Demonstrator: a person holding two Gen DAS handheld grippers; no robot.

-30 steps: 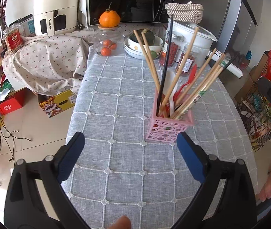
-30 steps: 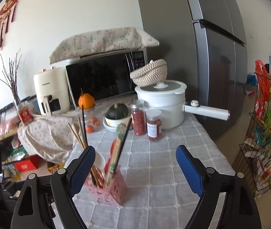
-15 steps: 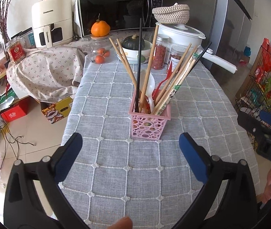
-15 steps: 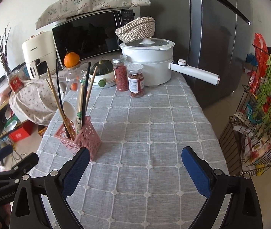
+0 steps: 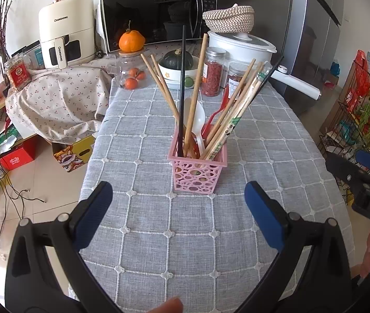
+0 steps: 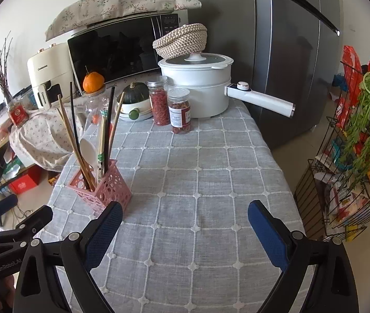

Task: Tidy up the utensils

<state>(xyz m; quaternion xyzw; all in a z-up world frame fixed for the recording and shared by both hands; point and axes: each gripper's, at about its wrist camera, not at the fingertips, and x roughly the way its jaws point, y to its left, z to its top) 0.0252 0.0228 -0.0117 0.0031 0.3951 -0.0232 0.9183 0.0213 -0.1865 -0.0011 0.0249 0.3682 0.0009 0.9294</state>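
Observation:
A pink perforated utensil basket (image 5: 197, 172) stands upright on the grey checked tablecloth (image 5: 158, 234). It holds several wooden chopsticks (image 5: 194, 96), a black chopstick (image 5: 182, 83), a white spoon (image 5: 198, 120) and a red spoon (image 5: 212, 120). My left gripper (image 5: 178, 203) is open and empty, just in front of the basket. In the right wrist view the basket (image 6: 104, 187) is at the left, and my right gripper (image 6: 185, 224) is open and empty over the cloth to its right.
At the table's far end stand a white pot with a long handle (image 6: 198, 88), two red-filled jars (image 6: 179, 109), a bowl with a green squash (image 6: 132, 104), a glass jar with an orange (image 5: 131, 60), a microwave and an air fryer. A wire rack (image 6: 354, 169) stands right of the table.
Both grippers have steadied and lowered toward the table. The left one has closed in on the basket, which now sits centred between its fingers. Both stayed open.

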